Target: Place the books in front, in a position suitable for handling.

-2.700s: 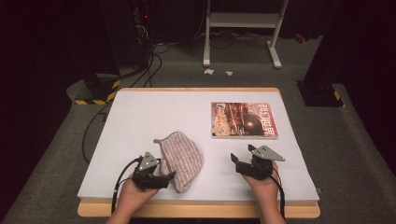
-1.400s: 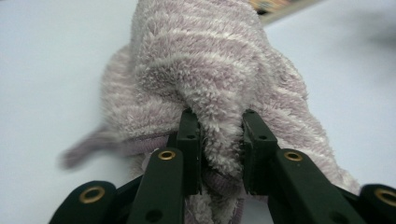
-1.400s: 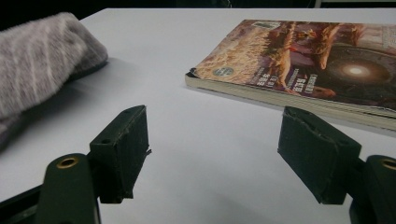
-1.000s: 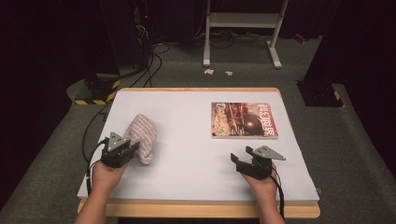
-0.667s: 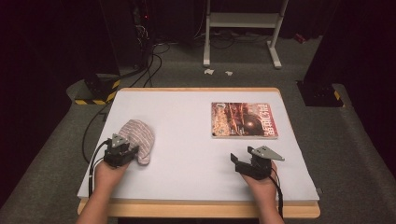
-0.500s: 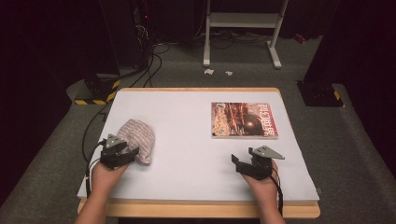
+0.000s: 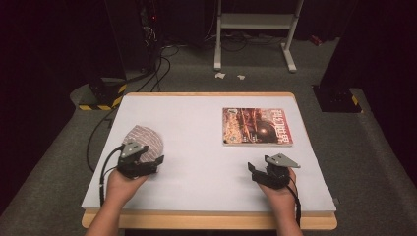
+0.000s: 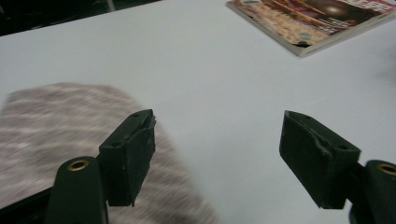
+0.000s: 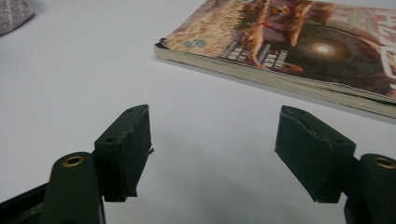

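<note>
So, quick rundown from my remote seat, 1 view at a time.

High view: the left gripper (image 7: 156, 162) sits at the near edge of the striped knit cloth (image 7: 143, 138), which lies just ahead of it, a bit to its left. Its jaws have just been opening and nothing is between them. The right gripper (image 7: 252, 172) rests well off to the side, jaws spread wide and empty. A magazine (image 7: 256, 126) lies ahead of the right gripper, slightly to its right, flat on the white table (image 7: 196, 123).

Left gripper view: the 2 black jaws stand far apart with bare table between them. The cloth runs under and beyond the left-hand jaw, not gripped. It looks soft, light and floppy to me, so I'd guess it will sag and fold once lifted. I'd pinch an edge or a bunched fold, not the flat middle, where the pads would probably just skid over the knit.

Right gripper view: jaws again wide, holding nothing. The magazine's spine edge is just ahead, and a corner of the cloth peeks in far off to the left. Nothing stands between either gripper and the cloth; the magazine is well apart from it.
</note>
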Demonstrator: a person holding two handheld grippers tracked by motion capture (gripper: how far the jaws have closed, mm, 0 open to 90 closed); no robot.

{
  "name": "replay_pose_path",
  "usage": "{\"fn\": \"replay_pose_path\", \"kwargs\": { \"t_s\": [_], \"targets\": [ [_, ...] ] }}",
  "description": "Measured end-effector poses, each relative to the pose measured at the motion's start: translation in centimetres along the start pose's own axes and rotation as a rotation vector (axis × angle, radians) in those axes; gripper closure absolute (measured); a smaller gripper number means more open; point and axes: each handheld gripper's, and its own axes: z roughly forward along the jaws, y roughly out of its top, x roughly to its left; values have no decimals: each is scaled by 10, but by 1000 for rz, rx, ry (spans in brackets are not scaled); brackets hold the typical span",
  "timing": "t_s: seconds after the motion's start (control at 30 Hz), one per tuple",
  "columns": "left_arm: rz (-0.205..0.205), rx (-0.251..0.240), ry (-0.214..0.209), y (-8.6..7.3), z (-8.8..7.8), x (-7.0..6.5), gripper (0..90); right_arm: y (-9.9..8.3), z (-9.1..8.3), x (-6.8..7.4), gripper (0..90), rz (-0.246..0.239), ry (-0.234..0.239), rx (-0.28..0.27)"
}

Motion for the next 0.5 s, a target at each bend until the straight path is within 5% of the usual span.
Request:
{"fn": "replay_pose_path", "kwargs": {
  "t_s": [0.23,0.37,0.5],
  "targets": [
    [11,47,-71,13,66,-40,315,-4,-6,-21,289,9,-77,0],
    [12,50,-77,19,93,-51,341,-2,-7,-31,276,17,-111,-1],
    [6,64,-87,40,139,-66,354,8,-4,-55,280,41,-169,7]
  ]
}}
